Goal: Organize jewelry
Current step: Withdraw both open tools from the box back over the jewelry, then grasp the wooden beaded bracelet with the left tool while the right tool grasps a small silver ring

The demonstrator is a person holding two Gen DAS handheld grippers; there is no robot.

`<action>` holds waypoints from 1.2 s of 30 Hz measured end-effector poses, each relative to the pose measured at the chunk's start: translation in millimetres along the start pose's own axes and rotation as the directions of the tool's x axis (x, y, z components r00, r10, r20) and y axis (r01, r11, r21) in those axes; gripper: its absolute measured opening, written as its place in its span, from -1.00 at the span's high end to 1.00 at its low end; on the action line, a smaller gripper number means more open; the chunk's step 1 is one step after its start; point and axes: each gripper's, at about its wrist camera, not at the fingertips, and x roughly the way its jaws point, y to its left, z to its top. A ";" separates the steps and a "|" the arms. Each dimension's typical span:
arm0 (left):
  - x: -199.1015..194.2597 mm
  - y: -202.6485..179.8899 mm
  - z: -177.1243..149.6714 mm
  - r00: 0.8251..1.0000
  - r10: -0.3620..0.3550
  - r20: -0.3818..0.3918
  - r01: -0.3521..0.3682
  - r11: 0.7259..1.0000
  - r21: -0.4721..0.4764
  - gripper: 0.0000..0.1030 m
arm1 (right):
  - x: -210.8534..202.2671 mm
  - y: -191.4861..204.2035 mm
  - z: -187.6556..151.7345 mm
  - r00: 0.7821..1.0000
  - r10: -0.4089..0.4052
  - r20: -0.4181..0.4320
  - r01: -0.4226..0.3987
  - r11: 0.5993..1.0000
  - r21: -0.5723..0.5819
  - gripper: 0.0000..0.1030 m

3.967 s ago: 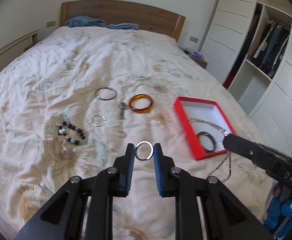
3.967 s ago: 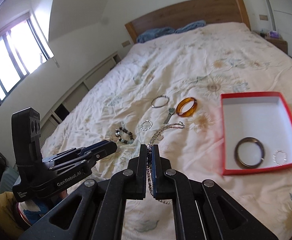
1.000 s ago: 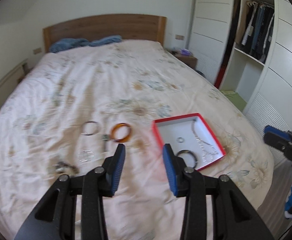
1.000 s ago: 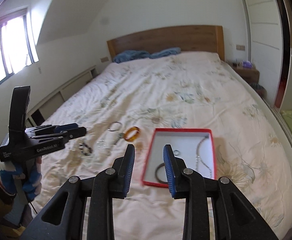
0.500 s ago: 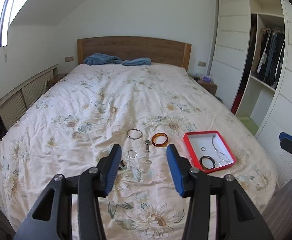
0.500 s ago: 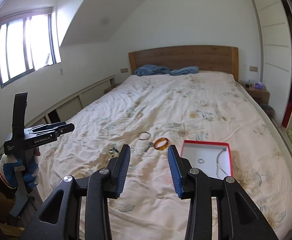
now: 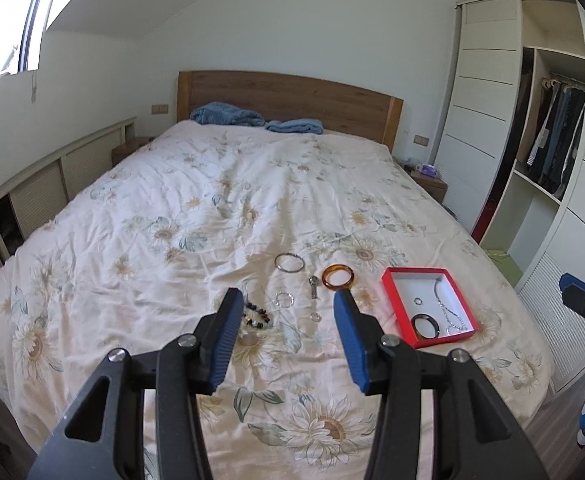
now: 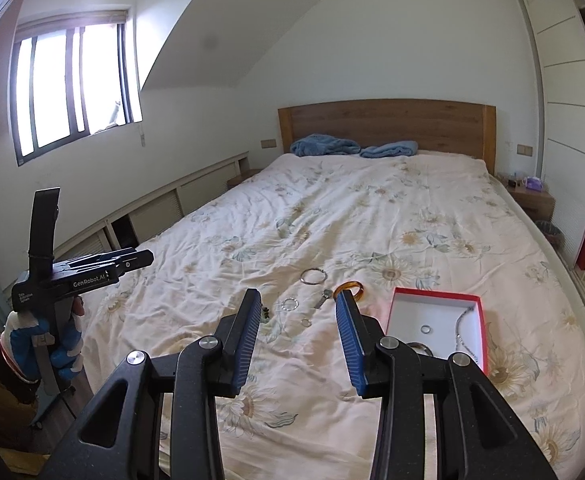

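A red box (image 7: 390,291) lies on the bed and holds a dark bangle (image 7: 424,325), a silver chain (image 7: 448,312) and a small ring (image 7: 417,301). It also shows in the right wrist view (image 8: 436,295). Loose on the quilt are an amber bangle (image 7: 338,276), a silver bangle (image 7: 289,262), a watch (image 7: 314,287), a clear bracelet (image 7: 284,300), a small ring (image 7: 315,317) and a beaded bracelet (image 7: 257,317). My left gripper (image 7: 286,336) and right gripper (image 8: 298,332) are both open and empty, held back from the foot of the bed, well above it.
The bed (image 7: 220,200) has a floral quilt, a wooden headboard (image 7: 288,96) and blue cloths (image 7: 228,115) at its head. An open wardrobe (image 7: 548,152) stands at the right. Low cabinets (image 8: 164,212) run along the left wall. A nightstand (image 8: 532,200) stands by the headboard.
Both grippers have let go of their pieces, which now lie in the red box. Both have opened and pulled back and up from the bed.
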 end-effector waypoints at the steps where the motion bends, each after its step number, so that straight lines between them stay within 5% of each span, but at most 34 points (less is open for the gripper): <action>1: 3.3 0.8 -1.3 1.000 0.004 -0.007 -0.004 1.000 -0.002 0.12 | 2.5 -0.8 -0.9 1.000 0.002 -0.004 -0.002 1.000 0.002 0.24; 20: 117.3 16.9 -30.4 0.984 0.035 -0.177 -0.042 0.999 -0.034 0.12 | 115.6 -46.6 -26.7 0.983 0.023 -0.180 -0.003 0.993 0.114 0.24; 36: 220.2 43.0 -57.8 0.944 0.024 -0.328 -0.057 0.994 -0.091 0.12 | 228.8 -73.7 -47.8 0.943 0.077 -0.324 -0.019 0.984 0.179 0.24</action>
